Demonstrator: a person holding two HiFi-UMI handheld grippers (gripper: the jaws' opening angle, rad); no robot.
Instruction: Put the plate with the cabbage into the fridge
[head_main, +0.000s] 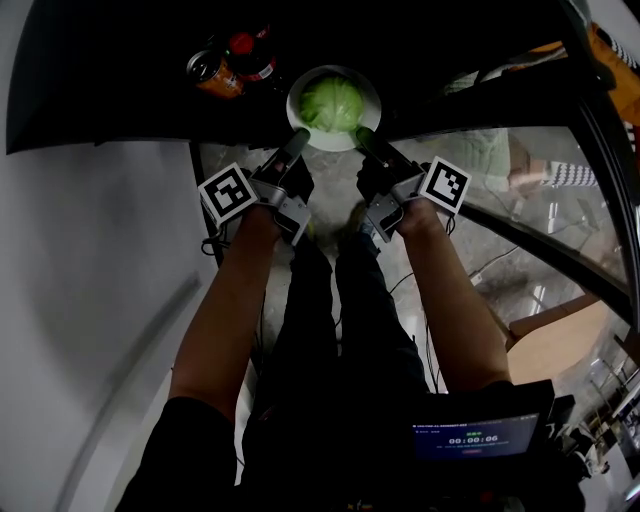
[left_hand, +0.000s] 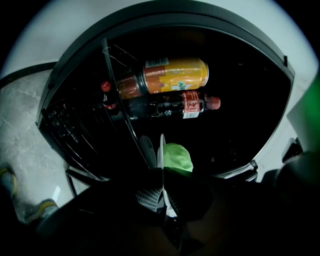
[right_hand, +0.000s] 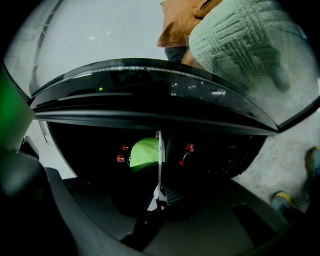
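**We hold the plate at the fridge**

Our left gripper (head_main: 297, 143) pinches the near left rim of the white plate (head_main: 371, 97). Our right gripper (head_main: 364, 140) pinches the near right rim. Both claws are clenched tight on the plate's thin edge. The green cabbage (head_main: 332, 104) sits in the middle of the plate. The plate is at the front of the dark fridge (head_main: 100, 80). An orange can (head_main: 212, 74) and a red-capped bottle (head_main: 250, 52) are near it, on its left.
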